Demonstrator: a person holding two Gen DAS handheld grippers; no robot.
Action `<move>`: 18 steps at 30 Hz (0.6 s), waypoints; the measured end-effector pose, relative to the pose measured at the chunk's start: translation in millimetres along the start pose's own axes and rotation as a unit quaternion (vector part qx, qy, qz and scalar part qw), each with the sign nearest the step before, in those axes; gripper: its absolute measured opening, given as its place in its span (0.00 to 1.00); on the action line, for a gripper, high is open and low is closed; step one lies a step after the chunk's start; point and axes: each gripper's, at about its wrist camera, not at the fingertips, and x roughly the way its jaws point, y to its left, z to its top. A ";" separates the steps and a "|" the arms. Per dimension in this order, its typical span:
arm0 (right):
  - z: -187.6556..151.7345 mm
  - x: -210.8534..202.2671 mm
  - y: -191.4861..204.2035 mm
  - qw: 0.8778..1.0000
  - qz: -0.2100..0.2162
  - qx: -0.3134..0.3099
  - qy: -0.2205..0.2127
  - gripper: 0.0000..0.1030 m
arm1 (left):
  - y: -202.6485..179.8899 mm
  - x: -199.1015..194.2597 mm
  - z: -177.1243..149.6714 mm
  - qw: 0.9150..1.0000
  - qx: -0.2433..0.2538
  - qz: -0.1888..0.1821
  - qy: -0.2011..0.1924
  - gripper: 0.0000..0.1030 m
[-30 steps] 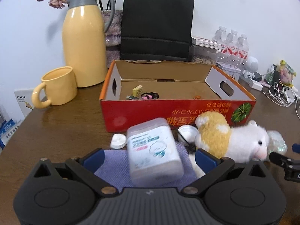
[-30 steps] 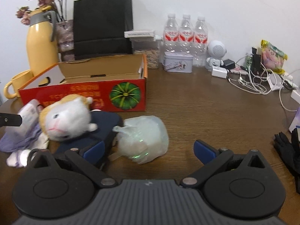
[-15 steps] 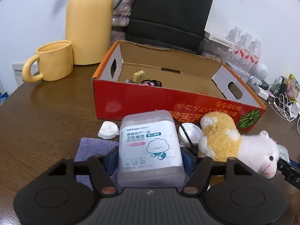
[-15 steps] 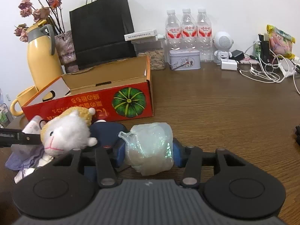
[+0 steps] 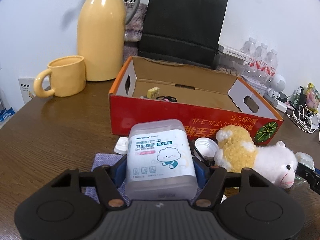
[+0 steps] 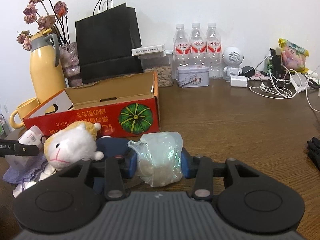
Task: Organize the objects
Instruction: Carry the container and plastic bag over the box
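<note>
L wrist | cotton bud box (image 5: 161, 156) clamped btwn left tool (image 5: 160, 169) fingers

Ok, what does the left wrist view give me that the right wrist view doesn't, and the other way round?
Left wrist only: the left gripper shut on the cotton bud box, small items on the red carton's floor, a white cap.

Right wrist only: the right gripper shut on the plastic-wrapped bundle, the cable tangle, the white tin, black gloves at the right edge.

Both: red carton, plush sheep, yellow jug, black bag, water bottles.
</note>
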 end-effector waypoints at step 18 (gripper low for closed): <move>25.7 -16.6 16.6 0.997 0.033 -0.031 -0.055 0.41 | -12.8 -40.2 22.4 0.996 0.052 -0.004 -0.073 0.63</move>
